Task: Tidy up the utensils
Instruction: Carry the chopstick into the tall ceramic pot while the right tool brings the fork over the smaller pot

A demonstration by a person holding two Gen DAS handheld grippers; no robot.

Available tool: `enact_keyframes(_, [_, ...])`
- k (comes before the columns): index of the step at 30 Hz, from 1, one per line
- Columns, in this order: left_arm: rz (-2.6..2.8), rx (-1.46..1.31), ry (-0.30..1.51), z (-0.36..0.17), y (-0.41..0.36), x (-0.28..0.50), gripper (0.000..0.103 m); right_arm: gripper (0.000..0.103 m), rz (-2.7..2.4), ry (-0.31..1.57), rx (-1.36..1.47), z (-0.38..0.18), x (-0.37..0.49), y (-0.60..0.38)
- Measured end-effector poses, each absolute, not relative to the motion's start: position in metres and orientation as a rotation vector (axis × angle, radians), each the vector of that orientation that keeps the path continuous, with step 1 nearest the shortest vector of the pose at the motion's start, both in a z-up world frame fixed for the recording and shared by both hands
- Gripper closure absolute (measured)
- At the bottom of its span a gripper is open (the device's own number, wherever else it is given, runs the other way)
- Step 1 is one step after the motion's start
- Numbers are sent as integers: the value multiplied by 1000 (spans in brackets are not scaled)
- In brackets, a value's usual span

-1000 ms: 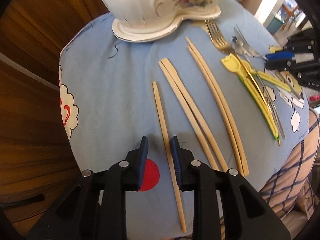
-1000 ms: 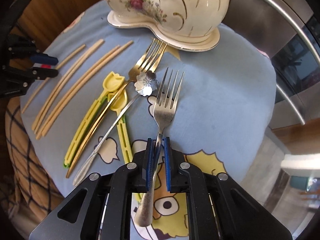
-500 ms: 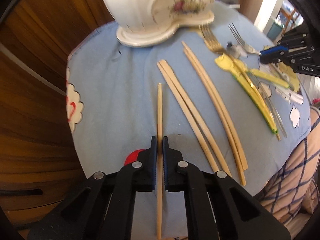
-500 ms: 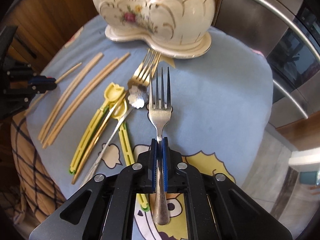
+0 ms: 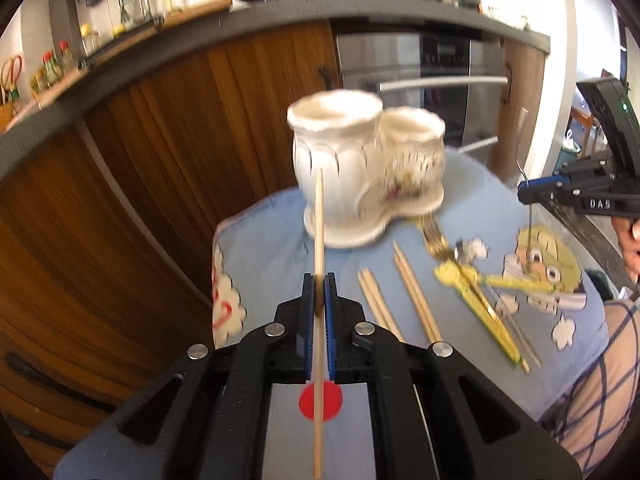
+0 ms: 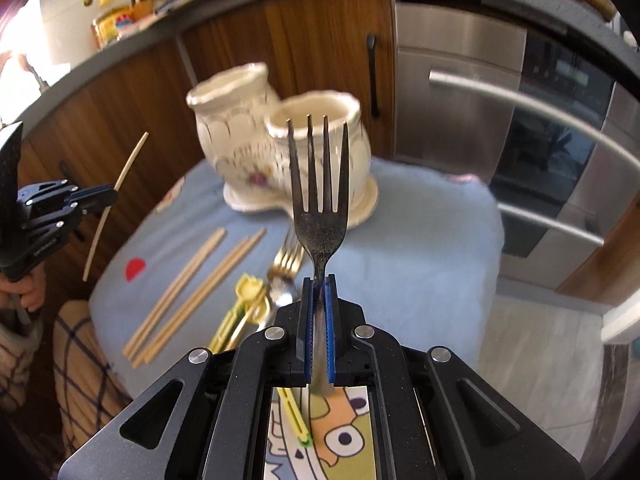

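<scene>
My left gripper (image 5: 319, 280) is shut on a single wooden chopstick (image 5: 319, 216), held up in the air and pointing at the white two-cup ceramic holder (image 5: 360, 172). My right gripper (image 6: 319, 282) is shut on a silver fork (image 6: 319, 184), tines up, in front of the holder's right cup (image 6: 316, 136). Each gripper shows in the other's view: the left gripper with its chopstick (image 6: 92, 198), the right gripper with its fork (image 5: 532, 194). Several chopsticks (image 5: 400, 292), a gold fork (image 5: 432, 236), a flower-headed spoon and yellow utensils (image 5: 476, 300) lie on the blue cloth.
The blue cartoon cloth (image 6: 420, 240) covers a small round table. Wooden cabinets (image 5: 140, 184) stand behind and to the left, a steel oven (image 6: 520, 128) to the right. A checked-clothed lap (image 6: 80, 360) is at the table's near edge.
Both grippers have risen from the cloth and tilted up toward level, lifting the chopstick and the fork into the air before the holder.
</scene>
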State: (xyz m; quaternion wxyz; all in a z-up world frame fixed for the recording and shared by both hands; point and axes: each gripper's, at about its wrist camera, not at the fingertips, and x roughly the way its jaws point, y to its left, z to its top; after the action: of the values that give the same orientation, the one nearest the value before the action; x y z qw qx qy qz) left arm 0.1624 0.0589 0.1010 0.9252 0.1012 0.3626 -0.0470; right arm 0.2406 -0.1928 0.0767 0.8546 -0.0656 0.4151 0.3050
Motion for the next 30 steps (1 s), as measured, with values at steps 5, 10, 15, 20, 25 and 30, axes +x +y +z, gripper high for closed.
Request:
enact_keyframes(5, [-65, 179, 644, 122, 57, 164, 98, 97, 635, 787, -110, 91, 237, -196])
enact_keyframes(10, [-35, 138, 558, 133, 58, 172, 98, 97, 624, 698, -102, 111, 233, -194])
enact_keyframes(15, [-15, 102, 499, 137, 60, 187, 98, 97, 616, 617, -109, 129, 232, -189])
enact_keyframes(20, [-4, 67, 440, 147, 64, 201, 98, 97, 634, 558, -88, 145, 235, -185])
enact_keyframes(25, [-14, 6, 386, 160, 71, 215, 98, 97, 647, 496, -66, 162, 241, -179])
enact_keyframes(30, [-44, -57, 339, 173, 77, 232, 98, 97, 665, 440, -12, 176, 254, -176])
